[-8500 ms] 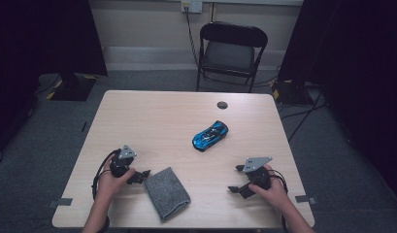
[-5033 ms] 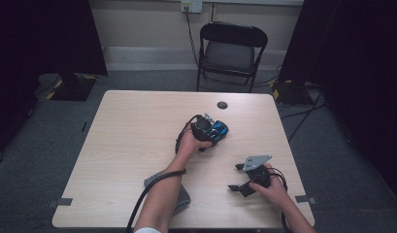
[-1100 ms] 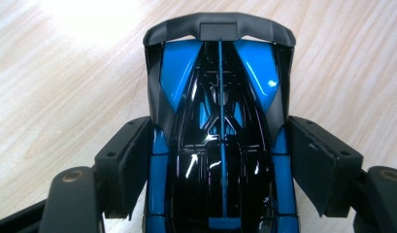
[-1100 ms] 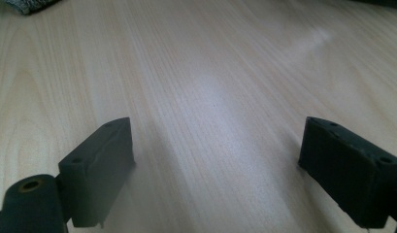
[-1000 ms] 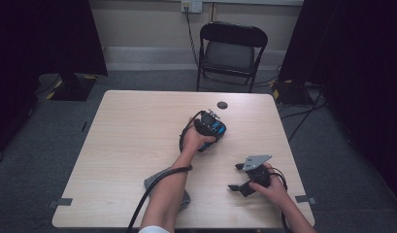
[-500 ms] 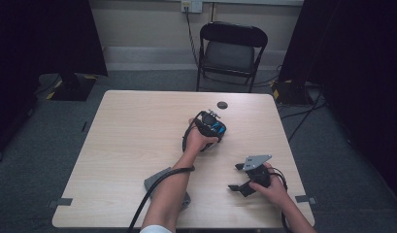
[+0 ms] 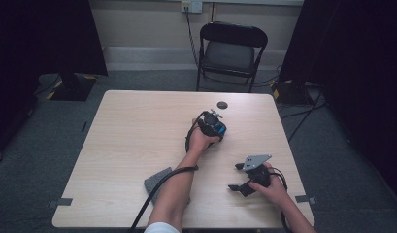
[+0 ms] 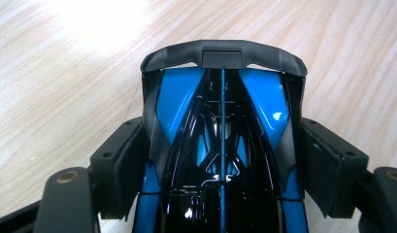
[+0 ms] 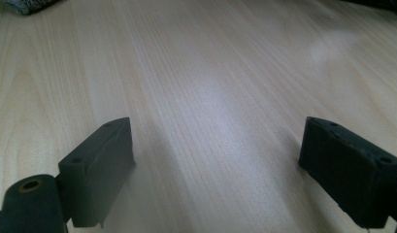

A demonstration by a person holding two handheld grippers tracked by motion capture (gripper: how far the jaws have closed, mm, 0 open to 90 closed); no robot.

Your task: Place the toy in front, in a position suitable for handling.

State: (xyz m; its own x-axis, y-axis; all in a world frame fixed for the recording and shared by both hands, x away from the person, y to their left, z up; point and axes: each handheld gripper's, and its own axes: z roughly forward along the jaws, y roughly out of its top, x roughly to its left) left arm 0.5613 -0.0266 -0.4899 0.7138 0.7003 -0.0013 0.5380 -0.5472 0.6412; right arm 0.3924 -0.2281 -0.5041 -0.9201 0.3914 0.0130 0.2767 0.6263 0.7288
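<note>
Blue toy car (image 7: 216,127) right of table centre, left gripper (image 7: 211,127) around it.
Left gripper view: car (image 8: 220,145) between both pads (image 8: 123,165); jaws have just been closing, pads look to touch its sides, though contact is hard to confirm. Right gripper (image 7: 239,177) lower right of frame, jaws wide apart, nothing between, just table (image 9: 210,73). Grey cloth (image 7: 155,180) lower centre, partly under the left forearm.
</note>
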